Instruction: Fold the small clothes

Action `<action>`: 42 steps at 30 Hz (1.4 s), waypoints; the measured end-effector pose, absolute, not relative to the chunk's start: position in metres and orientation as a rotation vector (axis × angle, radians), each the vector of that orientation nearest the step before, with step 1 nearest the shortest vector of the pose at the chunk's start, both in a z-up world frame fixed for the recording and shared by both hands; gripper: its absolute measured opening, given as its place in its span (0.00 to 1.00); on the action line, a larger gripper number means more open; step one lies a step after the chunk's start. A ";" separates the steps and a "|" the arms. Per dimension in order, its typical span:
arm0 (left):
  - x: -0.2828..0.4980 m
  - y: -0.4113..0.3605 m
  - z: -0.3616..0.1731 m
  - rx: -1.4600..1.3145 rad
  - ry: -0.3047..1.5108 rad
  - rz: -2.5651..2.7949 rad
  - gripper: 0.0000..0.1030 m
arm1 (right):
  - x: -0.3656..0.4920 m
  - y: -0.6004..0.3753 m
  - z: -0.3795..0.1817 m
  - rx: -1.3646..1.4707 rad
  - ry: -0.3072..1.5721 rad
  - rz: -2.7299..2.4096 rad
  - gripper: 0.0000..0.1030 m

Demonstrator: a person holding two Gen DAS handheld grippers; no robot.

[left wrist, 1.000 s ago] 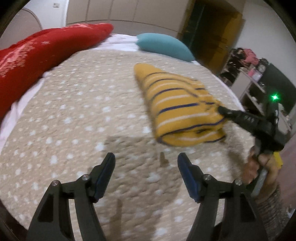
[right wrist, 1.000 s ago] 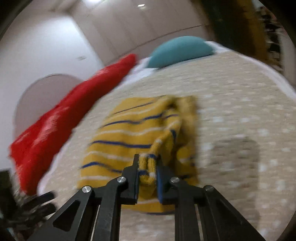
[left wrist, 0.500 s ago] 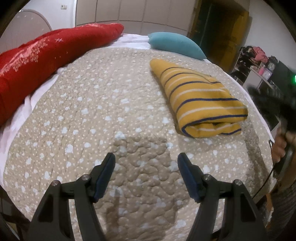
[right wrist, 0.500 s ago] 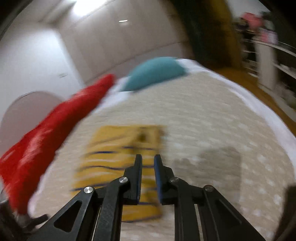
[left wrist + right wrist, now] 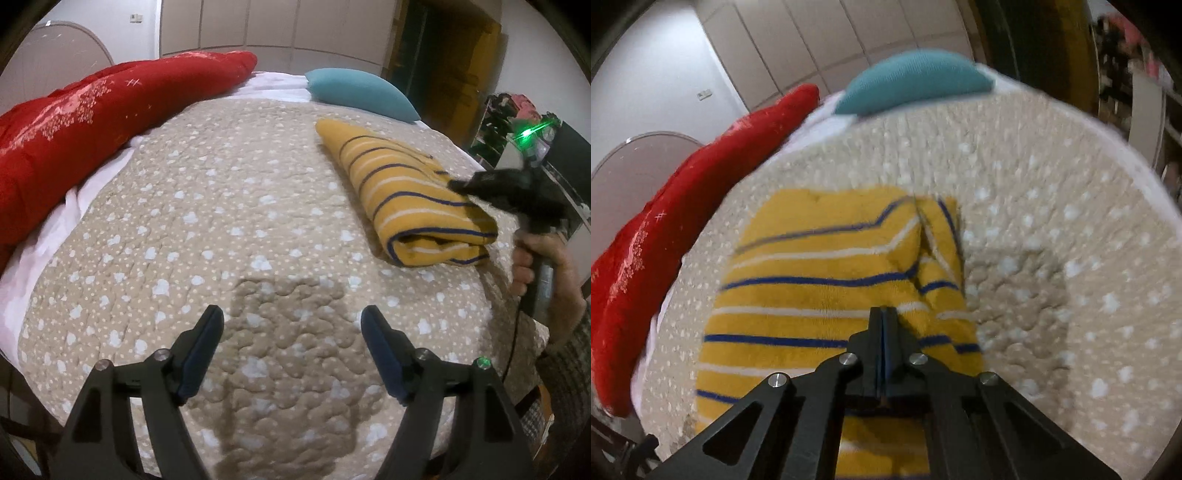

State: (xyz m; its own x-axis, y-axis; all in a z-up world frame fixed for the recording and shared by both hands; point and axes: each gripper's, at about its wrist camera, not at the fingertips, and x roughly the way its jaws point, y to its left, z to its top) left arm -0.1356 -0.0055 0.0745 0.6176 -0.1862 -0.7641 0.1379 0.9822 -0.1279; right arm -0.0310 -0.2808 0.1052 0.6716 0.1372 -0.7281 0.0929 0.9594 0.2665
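Yellow striped garment [image 5: 410, 199] already folded into a compact bundle, lying on the quilted bed cover [image 5: 221, 221] toward the right edge of the bed, about midway down its length; open layered end facing the foot, narrow end pointing at the teal pillow [image 5: 360, 94] at the head. Top layer slightly rumpled along the right side in the right wrist view [image 5: 827, 280].

Right gripper [image 5: 884, 314] pressed together with nothing between the pads, tip over the garment's upper face near its right side; touching the fabric or just above it, cannot tell, frame blurred. Same tool seen from the left view [image 5: 509, 188], held in the right hand [image 5: 539, 266], coming in from the bed's right edge.

Left gripper [image 5: 291, 332] spread wide, holding nothing, over bare cover near the foot of the bed, well apart from the garment, which sits ahead and to its right.

Step in hand, as a guess: smoothing or pressing the finished fold. Best done with light strokes along the stripes from the folded edge toward the open end, keeping closed tips flat so no layer snags or lifts; avoid pushing the bundle toward the bed's right edge. Fold looks nearly done.

Red blanket [image 5: 92, 125] bunched along the left edge of the bed, clear of the work.
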 end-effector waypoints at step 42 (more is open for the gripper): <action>-0.145 -0.053 0.075 0.087 0.916 -0.119 0.77 | -0.133 -0.338 0.096 0.233 0.770 -0.039 0.58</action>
